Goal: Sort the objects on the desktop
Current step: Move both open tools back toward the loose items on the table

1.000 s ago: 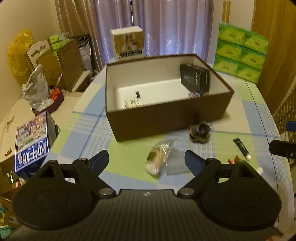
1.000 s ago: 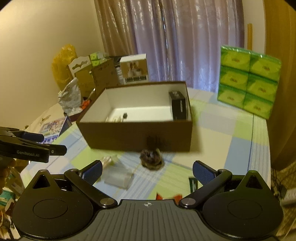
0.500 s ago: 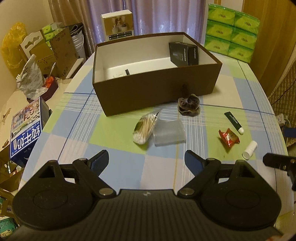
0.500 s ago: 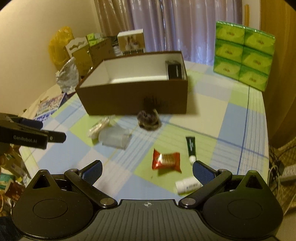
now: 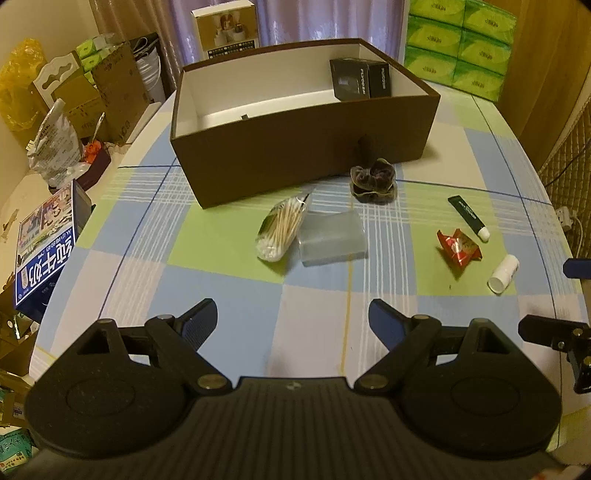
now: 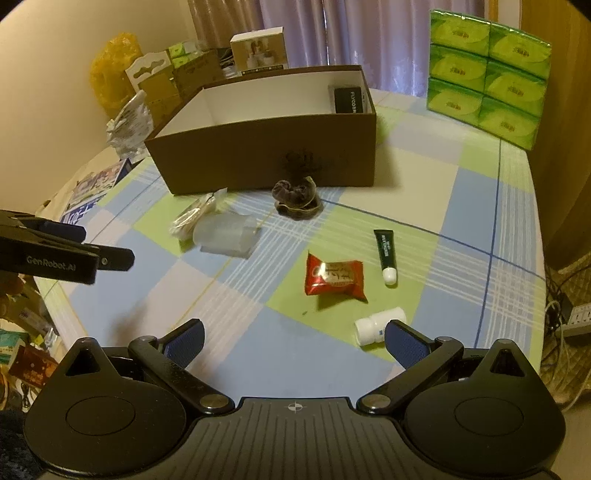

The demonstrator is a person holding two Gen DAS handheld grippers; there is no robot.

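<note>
A brown open box (image 5: 306, 147) (image 6: 266, 158) stands mid-table with a black carton (image 5: 360, 79) inside. In front of it lie a dark scrunchie (image 5: 375, 181) (image 6: 295, 194), a bag of cotton swabs (image 5: 280, 229) (image 6: 192, 216), a clear plastic case (image 5: 330, 238) (image 6: 227, 236), a dark tube (image 5: 468, 216) (image 6: 385, 254), a red snack packet (image 5: 458, 247) (image 6: 334, 277) and a small white bottle (image 5: 503, 273) (image 6: 378, 325). My left gripper (image 5: 291, 317) hovers open above the near table edge. My right gripper (image 6: 293, 341) is open, its right finger beside the white bottle.
Green tissue packs (image 6: 487, 70) are stacked at the table's far right. A white product box (image 5: 225, 29) stands behind the brown box. Cardboard boxes, bags and a blue carton (image 5: 46, 247) crowd the floor to the left. A power strip (image 6: 576, 321) lies right of the table.
Both grippers have pulled back and tilted downward, so the box looks farther and the tube, packet and bottle have come into view. Nothing on the table moved.
</note>
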